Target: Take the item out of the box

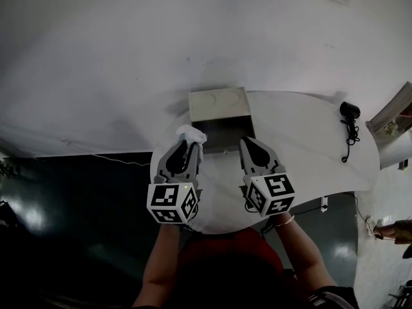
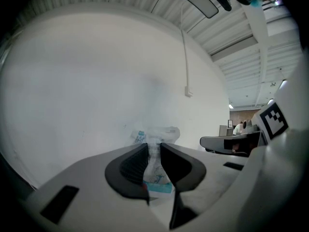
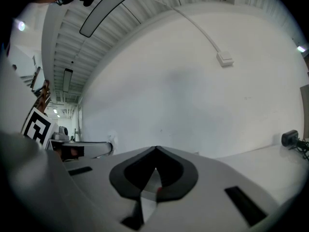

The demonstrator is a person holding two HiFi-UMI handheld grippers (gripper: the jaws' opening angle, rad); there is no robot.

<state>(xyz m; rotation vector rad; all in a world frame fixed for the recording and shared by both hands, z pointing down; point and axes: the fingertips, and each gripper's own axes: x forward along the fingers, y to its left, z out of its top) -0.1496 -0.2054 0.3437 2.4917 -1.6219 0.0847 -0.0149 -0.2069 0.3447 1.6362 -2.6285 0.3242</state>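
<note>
**At the bench centre: item clamped in the left tool, beside the box**

At the centre of the head view, we see a white round bench (image 1: 302,147) set against a white wall. An open box (image 1: 225,129) stands at the bench's far edge, with its pale flap folded back towards the wall and its dark opening facing the person.

1. Left tool (image 1: 189,145): both jaws are clamped on the item (image 1: 192,134), a crumpled white packet. In the head view the packet sits at the lower left corner of the box opening and overlaps the box's left edge. We cannot tell whether it touches the box.
2. Left gripper view: the left tool (image 2: 154,148) presses its two dark pads against the item (image 2: 161,134), one on each side. The packet is clear plastic with blue-green print. Its upper part bunches out above the jaw tips, and a blue-green band shows low between the pads. Only the white wall lies behind it.
3. Right tool (image 1: 247,143): it sits right of the left tool, just in front of the box's lower right corner. Its jaws taper to a single point.
4. Right gripper view: the tips of the right tool (image 3: 155,150) meet with nothing between them. A narrow gap shows lower down between the pads.

At the right of the head view, a small black device (image 1: 349,111) with a trailing cable rests on the bench, well apart from the box.
</note>
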